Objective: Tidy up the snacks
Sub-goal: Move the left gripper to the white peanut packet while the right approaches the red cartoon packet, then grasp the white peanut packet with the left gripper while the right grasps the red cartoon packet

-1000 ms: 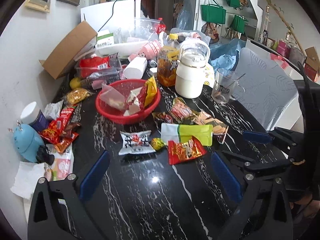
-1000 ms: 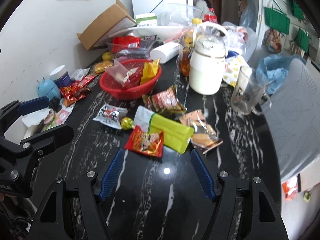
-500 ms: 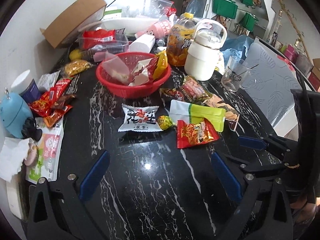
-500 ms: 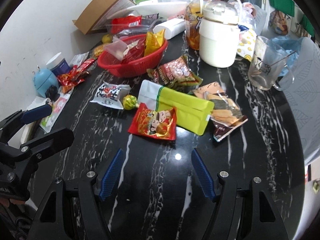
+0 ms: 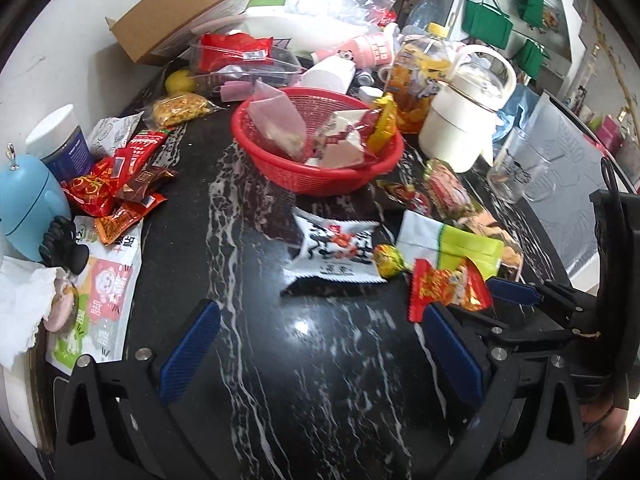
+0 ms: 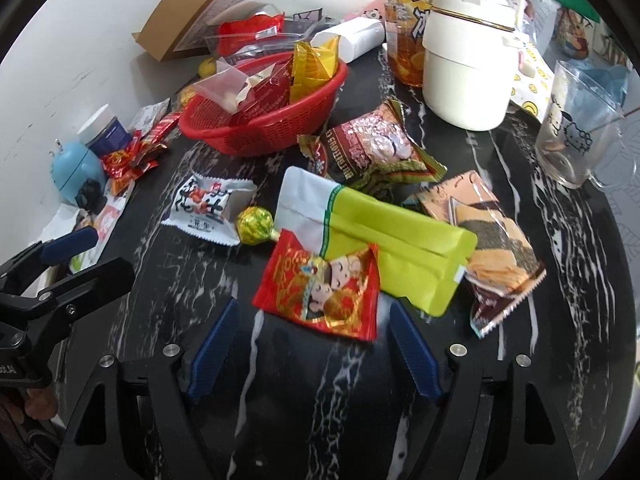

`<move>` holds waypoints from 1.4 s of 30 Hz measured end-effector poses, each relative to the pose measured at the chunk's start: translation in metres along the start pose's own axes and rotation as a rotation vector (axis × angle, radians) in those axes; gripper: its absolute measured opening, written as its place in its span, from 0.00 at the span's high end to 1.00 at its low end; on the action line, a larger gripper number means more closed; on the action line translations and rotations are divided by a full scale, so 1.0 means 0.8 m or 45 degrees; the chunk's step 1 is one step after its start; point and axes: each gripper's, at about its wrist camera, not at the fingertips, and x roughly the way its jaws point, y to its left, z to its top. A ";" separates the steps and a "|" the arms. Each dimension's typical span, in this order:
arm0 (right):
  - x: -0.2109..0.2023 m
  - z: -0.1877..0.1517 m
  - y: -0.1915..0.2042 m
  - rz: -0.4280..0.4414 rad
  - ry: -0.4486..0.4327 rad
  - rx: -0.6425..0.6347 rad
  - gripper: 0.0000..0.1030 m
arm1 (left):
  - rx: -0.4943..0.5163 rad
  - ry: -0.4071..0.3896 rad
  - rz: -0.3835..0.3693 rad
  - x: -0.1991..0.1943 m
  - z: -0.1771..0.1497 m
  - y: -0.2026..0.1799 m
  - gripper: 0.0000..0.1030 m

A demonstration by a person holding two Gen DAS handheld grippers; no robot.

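Both grippers lowered toward snacks | left gripper (image 5: pixel 320 352) jaws open | right gripper (image 6: pixel 312 344) jaws opening, empty

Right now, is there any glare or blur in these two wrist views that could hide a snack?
Left wrist view: a lamp glare spot on the black marble table, clear of snacks; the white peanut packet looks slightly smeared. Right wrist view: the red packet is sharp enough; fisheye bends the edges, and the corners are black.
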 end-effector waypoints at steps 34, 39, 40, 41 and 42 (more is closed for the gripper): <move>0.027 0.003 -0.001 -0.090 -0.005 -0.089 0.51 | 0.053 0.110 -0.027 0.093 0.044 -0.005 0.25; 0.026 0.002 -0.003 -0.087 -0.005 -0.082 0.50 | 0.112 0.074 -0.016 0.088 0.052 -0.018 0.25; 0.026 0.002 -0.003 -0.087 -0.006 -0.082 0.51 | 0.116 0.079 -0.007 0.091 0.052 -0.018 0.25; 0.026 0.001 -0.002 -0.087 -0.006 -0.082 0.51 | 0.117 0.086 0.004 0.095 0.053 -0.019 0.25; 0.026 0.002 -0.002 -0.087 -0.006 -0.083 0.50 | 0.114 0.093 0.014 0.099 0.054 -0.018 0.25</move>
